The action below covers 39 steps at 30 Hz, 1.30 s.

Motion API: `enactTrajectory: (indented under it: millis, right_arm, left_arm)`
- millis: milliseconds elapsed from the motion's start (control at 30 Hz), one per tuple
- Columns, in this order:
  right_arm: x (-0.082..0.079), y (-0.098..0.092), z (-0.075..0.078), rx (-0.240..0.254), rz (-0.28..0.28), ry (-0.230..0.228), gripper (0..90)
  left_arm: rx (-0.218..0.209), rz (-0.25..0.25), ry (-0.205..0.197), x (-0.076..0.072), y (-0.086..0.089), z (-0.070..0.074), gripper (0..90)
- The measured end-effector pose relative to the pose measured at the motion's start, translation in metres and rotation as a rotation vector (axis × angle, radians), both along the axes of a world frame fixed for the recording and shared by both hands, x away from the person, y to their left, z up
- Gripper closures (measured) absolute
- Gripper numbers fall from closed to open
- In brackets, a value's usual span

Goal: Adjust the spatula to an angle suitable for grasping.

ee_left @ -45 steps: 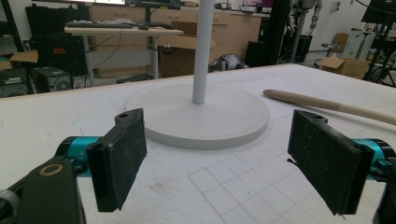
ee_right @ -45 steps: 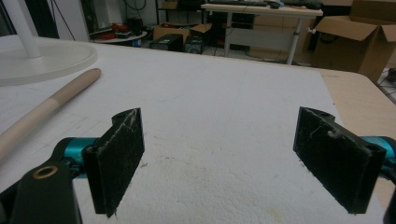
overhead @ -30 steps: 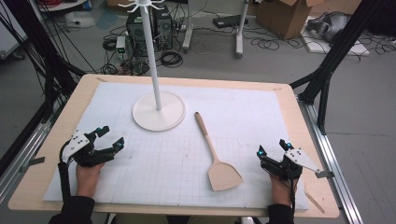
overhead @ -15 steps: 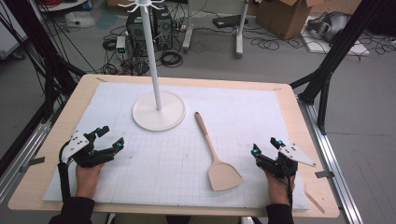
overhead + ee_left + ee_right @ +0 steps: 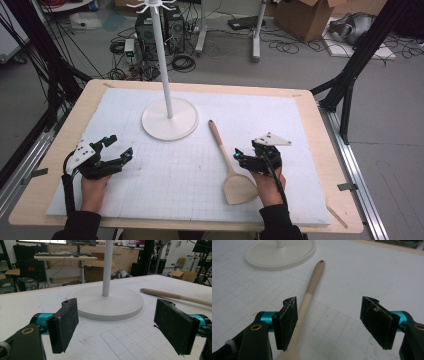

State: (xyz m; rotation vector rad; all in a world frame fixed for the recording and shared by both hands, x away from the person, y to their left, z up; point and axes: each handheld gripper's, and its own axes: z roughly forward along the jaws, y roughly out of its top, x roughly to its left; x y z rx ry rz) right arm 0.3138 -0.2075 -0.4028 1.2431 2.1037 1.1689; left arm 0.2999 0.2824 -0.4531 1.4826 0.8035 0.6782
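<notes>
The right gripper [image 5: 243,159] is closing in on the wooden spatula [image 5: 231,166], which lies flat on the white gridded mat [image 5: 175,175] just right of the stand's round base [image 5: 170,119]. Its jaws have just been narrowing, yet stand apart, gripping nothing, the handle beside one pad. Next it likely must centre over the handle. The left gripper [image 5: 112,154] rests wide open. Cables and boxes clutter the floor beyond.

Wooden spatulas [image 5: 231,165]: one, lying flat just right of the white stand's base.
White stands [image 5: 169,117]: one, a round base with one upright pole.
Hand-held grippers: two, the left hand-held gripper [image 5: 116,151] well left of the stand's base, the right hand-held gripper [image 5: 246,154] beside the spatula.
Jaws per hand-held gripper: two, black, standing apart.
White gridded mats [image 5: 280,130]: one, under the stand.
Tabletops [image 5: 327,165]: one, wooden, bearing the mat.
</notes>
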Motion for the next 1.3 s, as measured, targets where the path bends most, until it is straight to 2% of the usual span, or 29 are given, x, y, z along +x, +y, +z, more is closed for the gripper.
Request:
enactTrajectory:
  millis: [33, 67, 167, 333, 367, 600, 867, 1033, 1133, 1300]
  right_arm:
    - [0.004, 0.008, -0.002, -0.014, 0.015, 0.029, 32.0]
    - [0.004, 0.008, -0.002, -0.014, 0.015, 0.029, 32.0]
    - [0.011, 0.020, -0.004, -0.052, 0.036, 0.071, 33.7]
    - [0.022, 0.038, -0.011, -0.099, 0.052, 0.157, 35.7]
    - [0.026, 0.044, -0.014, -0.121, 0.061, 0.179, 37.3]
    - [0.034, 0.057, -0.022, -0.168, 0.064, 0.233, 38.8]
    - [0.037, 0.064, -0.029, -0.204, 0.055, 0.277, 47.3]
    - [0.038, 0.064, -0.029, -0.207, 0.039, 0.271, 52.1]
    - [0.038, 0.064, -0.028, -0.214, 0.036, 0.269, 58.3]
    - [0.038, 0.061, -0.028, -0.199, 0.023, 0.281, 66.1]
  left_arm:
    - [0.000, 0.000, 0.000, 0.000, 0.000, 0.000, 20.0]
    - [0.000, 0.000, 0.000, 0.000, 0.000, 0.000, 20.0]
    - [0.000, 0.000, 0.002, 0.000, 0.000, 0.000, 20.0]
    - [0.000, -0.001, 0.002, 0.000, 0.001, 0.000, 20.2]
    - [0.000, -0.001, 0.002, 0.000, 0.001, 0.000, 20.2]
    - [-0.002, -0.002, 0.001, 0.000, 0.001, 0.000, 20.2]
    - [0.000, -0.002, 0.000, 0.000, 0.001, 0.000, 20.2]
    - [-0.001, -0.004, 0.001, 0.000, 0.001, 0.000, 20.7]
    - [0.000, -0.003, 0.001, 0.000, 0.001, 0.000, 20.7]
    - [-0.001, -0.003, 0.001, 0.000, 0.001, 0.000, 20.7]
